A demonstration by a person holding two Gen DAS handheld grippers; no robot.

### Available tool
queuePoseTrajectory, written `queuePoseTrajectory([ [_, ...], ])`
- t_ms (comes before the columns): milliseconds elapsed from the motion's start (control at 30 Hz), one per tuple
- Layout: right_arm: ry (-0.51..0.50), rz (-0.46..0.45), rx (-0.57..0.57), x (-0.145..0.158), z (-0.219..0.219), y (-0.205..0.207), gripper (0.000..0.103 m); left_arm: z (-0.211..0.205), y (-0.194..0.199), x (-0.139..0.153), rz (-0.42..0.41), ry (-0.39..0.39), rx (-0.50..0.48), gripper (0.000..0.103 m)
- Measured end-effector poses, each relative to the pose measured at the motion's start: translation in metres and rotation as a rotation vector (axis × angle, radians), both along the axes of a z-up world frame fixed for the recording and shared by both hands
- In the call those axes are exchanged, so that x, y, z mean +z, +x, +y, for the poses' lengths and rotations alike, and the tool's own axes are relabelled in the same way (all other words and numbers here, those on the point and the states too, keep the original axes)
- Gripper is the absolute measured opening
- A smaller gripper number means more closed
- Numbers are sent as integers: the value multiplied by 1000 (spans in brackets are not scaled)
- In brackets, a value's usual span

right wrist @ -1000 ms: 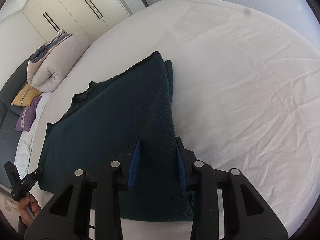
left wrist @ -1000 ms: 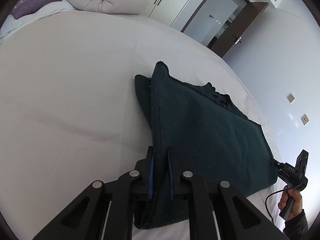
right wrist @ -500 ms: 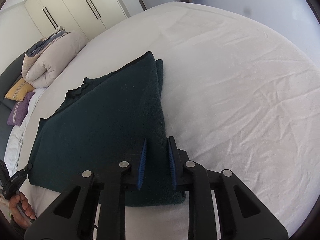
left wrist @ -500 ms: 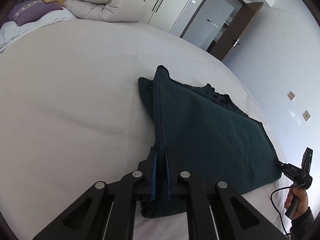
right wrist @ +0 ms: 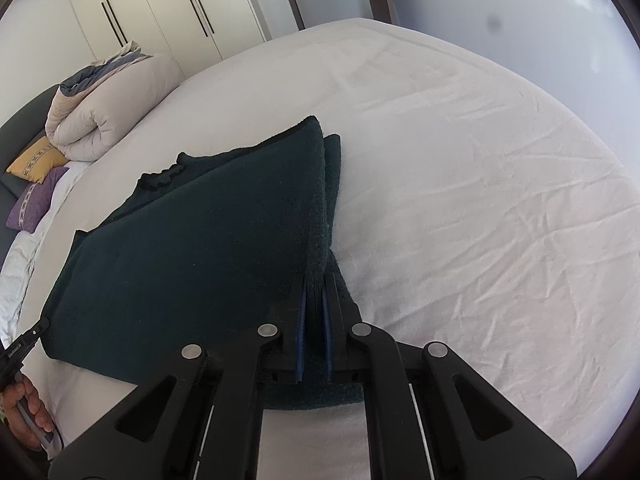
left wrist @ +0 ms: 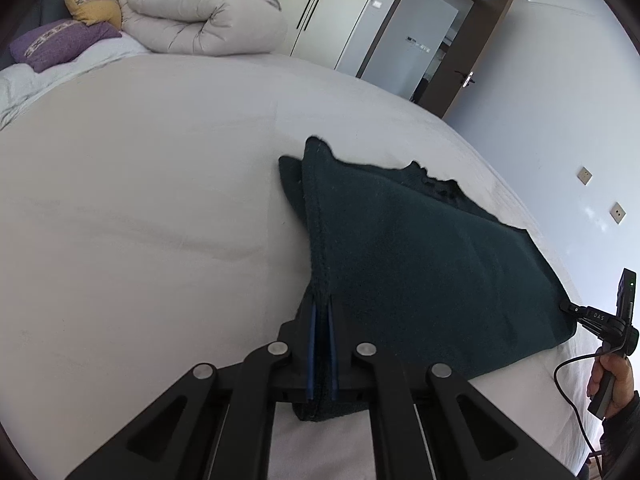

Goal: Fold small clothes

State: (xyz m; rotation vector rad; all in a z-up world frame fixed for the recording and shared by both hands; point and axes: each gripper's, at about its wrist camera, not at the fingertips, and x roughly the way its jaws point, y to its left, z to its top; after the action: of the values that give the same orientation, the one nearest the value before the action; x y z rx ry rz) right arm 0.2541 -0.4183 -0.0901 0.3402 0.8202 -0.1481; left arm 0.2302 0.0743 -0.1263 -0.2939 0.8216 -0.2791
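Evidently at the grasp stage of a fold, with the lift barely begun. Nearest, pinched in the left tool (left wrist: 321, 312): the near left corner of a dark teal knitted garment (left wrist: 420, 260), blue pads pressed together on a doubled edge of cloth. Likewise pinched in the right tool (right wrist: 314, 284): the opposite near corner, jaws having just been closing, thick knit squeezed between them. Hanging taut between the two grips, the near edge, raised a little off the white bed sheet (left wrist: 140, 200). Sloping down from there to the far edge, which lies flat on the bed, ribbed neckline showing at the back. Under the raised panel, a second layer of the same cloth peeking out at the far corner.

Next, by judgement: raise both corners together, carry them forward over the lying part, and lay them down on the far edge. Calls for equal height and steady tension in both hands, else a sag in the middle or a skewed fold; also for pads kept tight, since thick knit may slip.

Farther off, at the head of the bed: a rolled beige duvet (left wrist: 200, 20), yellow and purple cushions, then wardrobe doors and an open door.
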Motion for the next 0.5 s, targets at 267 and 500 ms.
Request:
queuePoseTrajectory([
  [267, 82, 40, -18, -22, -19, 3, 6, 4, 5, -12, 56, -31, -8, 6],
  [500, 158, 10, -74, -11, -29, -12, 7, 10, -3, 16, 37, 29, 86, 37],
])
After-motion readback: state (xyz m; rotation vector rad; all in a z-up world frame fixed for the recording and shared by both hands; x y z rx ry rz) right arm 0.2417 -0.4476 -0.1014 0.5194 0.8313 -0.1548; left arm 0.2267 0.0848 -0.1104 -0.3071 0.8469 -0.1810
